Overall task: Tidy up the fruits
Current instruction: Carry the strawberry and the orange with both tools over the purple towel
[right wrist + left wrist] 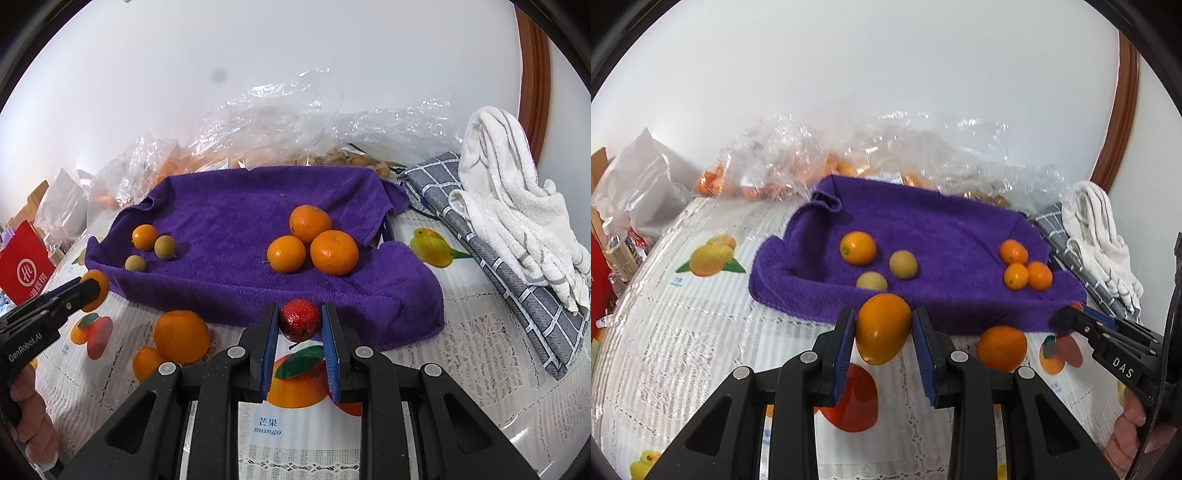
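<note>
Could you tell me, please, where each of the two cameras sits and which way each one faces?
Left wrist view: sits on the left gripper, facing down along its fingers at the kumquat it holds and the purple towel; the right gripper enters at right.
Right wrist view: sits on the right gripper, facing the red fruit it holds; the left gripper enters at left.
Shared: towel, three oranges, loose orange.

Home dining table: fruit-print lace tablecloth, folded towels, plastic bags, wood-trimmed wall.
</note>
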`<state>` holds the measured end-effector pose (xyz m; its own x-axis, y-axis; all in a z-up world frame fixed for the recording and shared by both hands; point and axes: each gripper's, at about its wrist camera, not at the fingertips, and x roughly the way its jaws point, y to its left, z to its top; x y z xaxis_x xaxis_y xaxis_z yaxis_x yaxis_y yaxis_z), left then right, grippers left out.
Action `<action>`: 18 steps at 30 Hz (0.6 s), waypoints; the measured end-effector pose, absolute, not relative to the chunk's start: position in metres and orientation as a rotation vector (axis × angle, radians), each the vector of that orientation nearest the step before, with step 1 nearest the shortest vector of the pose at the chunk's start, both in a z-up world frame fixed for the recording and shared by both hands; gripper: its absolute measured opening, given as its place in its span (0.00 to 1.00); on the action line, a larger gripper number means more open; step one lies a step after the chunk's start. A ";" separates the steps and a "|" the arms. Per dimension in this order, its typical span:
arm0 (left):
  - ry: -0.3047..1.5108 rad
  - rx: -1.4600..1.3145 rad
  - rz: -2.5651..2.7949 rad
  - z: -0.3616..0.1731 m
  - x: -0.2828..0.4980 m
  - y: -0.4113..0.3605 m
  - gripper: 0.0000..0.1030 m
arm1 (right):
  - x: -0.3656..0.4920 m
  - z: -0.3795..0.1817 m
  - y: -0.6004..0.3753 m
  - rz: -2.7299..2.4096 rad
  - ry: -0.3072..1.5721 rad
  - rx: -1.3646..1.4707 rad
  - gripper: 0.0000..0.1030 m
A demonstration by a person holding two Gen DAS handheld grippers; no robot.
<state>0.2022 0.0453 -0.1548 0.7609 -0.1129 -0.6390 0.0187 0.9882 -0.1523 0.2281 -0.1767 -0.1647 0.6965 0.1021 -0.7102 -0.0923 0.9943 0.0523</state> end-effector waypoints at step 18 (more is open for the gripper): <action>0.616 -0.200 -0.043 -0.129 0.195 0.073 0.29 | 0.226 -0.148 -0.176 0.112 0.754 0.022 0.22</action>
